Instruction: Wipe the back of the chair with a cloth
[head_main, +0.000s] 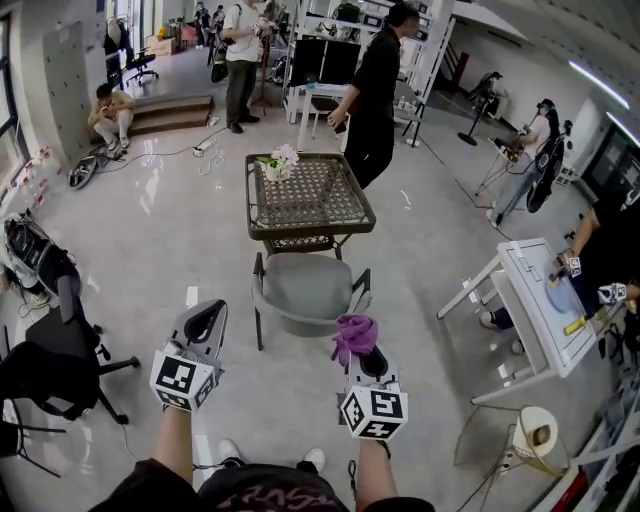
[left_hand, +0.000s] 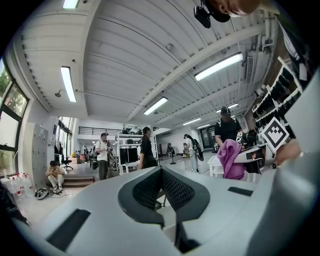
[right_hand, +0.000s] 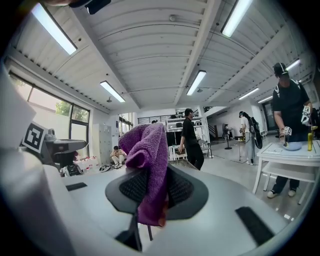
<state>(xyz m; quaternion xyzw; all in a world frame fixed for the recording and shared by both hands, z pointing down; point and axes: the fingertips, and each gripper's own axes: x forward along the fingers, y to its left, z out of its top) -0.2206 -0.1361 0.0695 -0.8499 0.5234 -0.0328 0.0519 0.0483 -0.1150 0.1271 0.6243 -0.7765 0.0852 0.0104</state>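
Note:
A grey chair (head_main: 305, 288) stands on the floor ahead of me in the head view, its low curved back (head_main: 300, 320) on the side nearest me. My right gripper (head_main: 362, 350) is held just short of the chair's right rear corner, shut on a purple cloth (head_main: 354, 335). In the right gripper view the purple cloth (right_hand: 149, 170) bunches up and hangs between the black pads (right_hand: 186, 189). My left gripper (head_main: 207, 320) is left of the chair and apart from it, shut with nothing in it. Its pads (left_hand: 176, 189) meet in the left gripper view, where the purple cloth (left_hand: 229, 159) shows at right.
A wicker table (head_main: 330, 225) with flowers (head_main: 278, 162) stands just beyond the chair, and a person in black (head_main: 375, 90) behind it. A white table (head_main: 540, 330) is at right, a black office chair (head_main: 60, 350) at left, and other people further back.

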